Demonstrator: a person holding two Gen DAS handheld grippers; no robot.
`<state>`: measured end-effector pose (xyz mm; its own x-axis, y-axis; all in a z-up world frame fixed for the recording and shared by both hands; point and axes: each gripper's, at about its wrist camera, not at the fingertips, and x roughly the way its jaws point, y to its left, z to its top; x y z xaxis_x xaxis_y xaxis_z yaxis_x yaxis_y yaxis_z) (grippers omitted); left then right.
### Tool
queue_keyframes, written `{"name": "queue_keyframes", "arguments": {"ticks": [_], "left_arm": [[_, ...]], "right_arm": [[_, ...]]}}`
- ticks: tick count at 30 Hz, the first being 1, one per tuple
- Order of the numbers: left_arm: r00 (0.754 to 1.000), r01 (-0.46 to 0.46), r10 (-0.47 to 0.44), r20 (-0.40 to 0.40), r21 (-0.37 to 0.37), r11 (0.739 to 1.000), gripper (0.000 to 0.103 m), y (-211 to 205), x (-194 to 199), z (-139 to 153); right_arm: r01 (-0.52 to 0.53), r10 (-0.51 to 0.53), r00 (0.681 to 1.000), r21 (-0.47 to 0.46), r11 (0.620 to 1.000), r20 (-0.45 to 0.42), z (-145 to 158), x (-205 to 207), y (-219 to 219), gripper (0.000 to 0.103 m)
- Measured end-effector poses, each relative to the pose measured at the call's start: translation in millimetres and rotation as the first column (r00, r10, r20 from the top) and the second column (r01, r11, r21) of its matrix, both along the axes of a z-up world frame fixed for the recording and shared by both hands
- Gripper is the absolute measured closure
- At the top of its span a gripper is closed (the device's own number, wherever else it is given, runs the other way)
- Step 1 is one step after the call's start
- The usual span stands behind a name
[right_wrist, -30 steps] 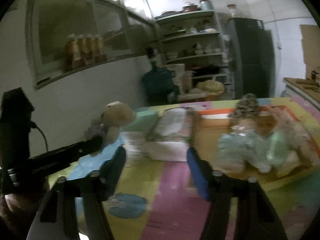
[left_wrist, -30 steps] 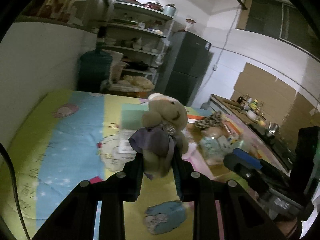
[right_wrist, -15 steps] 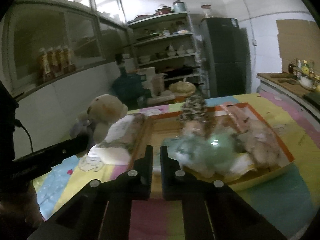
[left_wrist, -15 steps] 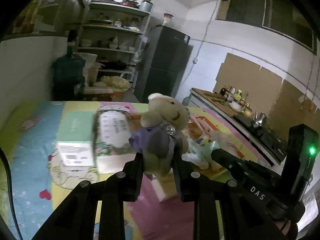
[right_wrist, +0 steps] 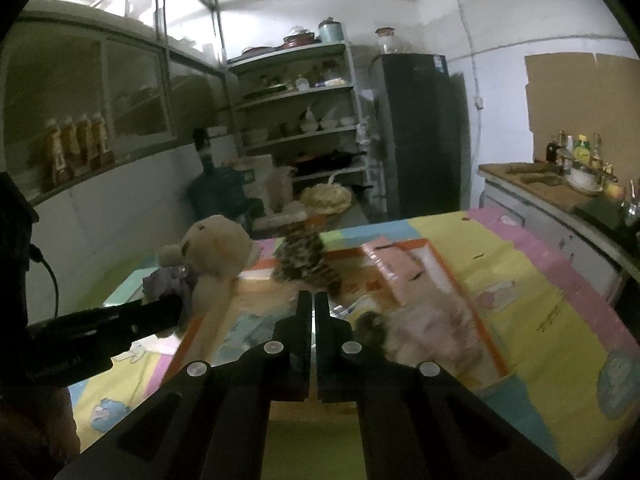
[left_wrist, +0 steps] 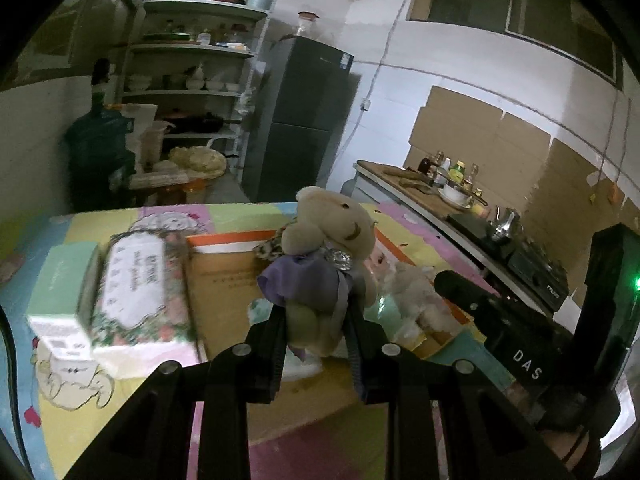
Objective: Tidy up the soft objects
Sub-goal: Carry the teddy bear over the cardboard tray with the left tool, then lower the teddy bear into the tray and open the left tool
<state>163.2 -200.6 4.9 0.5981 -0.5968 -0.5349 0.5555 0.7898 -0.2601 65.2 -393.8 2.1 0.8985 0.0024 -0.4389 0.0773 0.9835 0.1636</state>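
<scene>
My left gripper (left_wrist: 318, 320) is shut on a beige teddy bear in a purple dress (left_wrist: 324, 256) and holds it upright above the near edge of an orange-rimmed cardboard tray (left_wrist: 224, 276). The bear also shows in the right wrist view (right_wrist: 212, 256), at the tray's left rim (right_wrist: 192, 332). My right gripper (right_wrist: 313, 312) is shut and empty, over the tray. In the tray lie a fluffy cream toy (right_wrist: 436, 328), a leopard-print soft toy (right_wrist: 304, 260), a pink pack (right_wrist: 404, 268) and a pale green soft item (left_wrist: 388, 312).
A floral tissue pack (left_wrist: 136, 288) and a mint-green box (left_wrist: 64, 284) lie left of the tray on the colourful cartoon tablecloth (right_wrist: 560, 280). Behind the table stand shelves (right_wrist: 296, 120), a dark fridge (right_wrist: 420, 132) and a water jug (right_wrist: 220, 192). A counter with bottles (right_wrist: 560, 176) runs along the right.
My left gripper has carried the bear rightward, from over the cloth to the tray. My right gripper closed from wide open to shut and moved over the tray.
</scene>
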Motion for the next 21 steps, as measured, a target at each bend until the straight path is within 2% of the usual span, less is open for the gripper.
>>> {"name": "queue_keyframes", "arguments": {"ticks": [11, 21], "left_arm": [[0.998, 0.052, -0.051, -0.025, 0.043, 0.998, 0.076, -49.5, 28.1, -6.3], [0.997, 0.07, -0.066, -0.05, 0.094, 0.993, 0.076, -79.8, 48.8, -19.5]], "right_arm": [[0.023, -0.023, 1.0, -0.033, 0.999, 0.005, 4.3, 21.4, -36.5, 0.102], [-0.004, 0.004, 0.999, -0.004, 1.0, -0.047, -11.8, 49.5, -52.1, 0.102]]}}
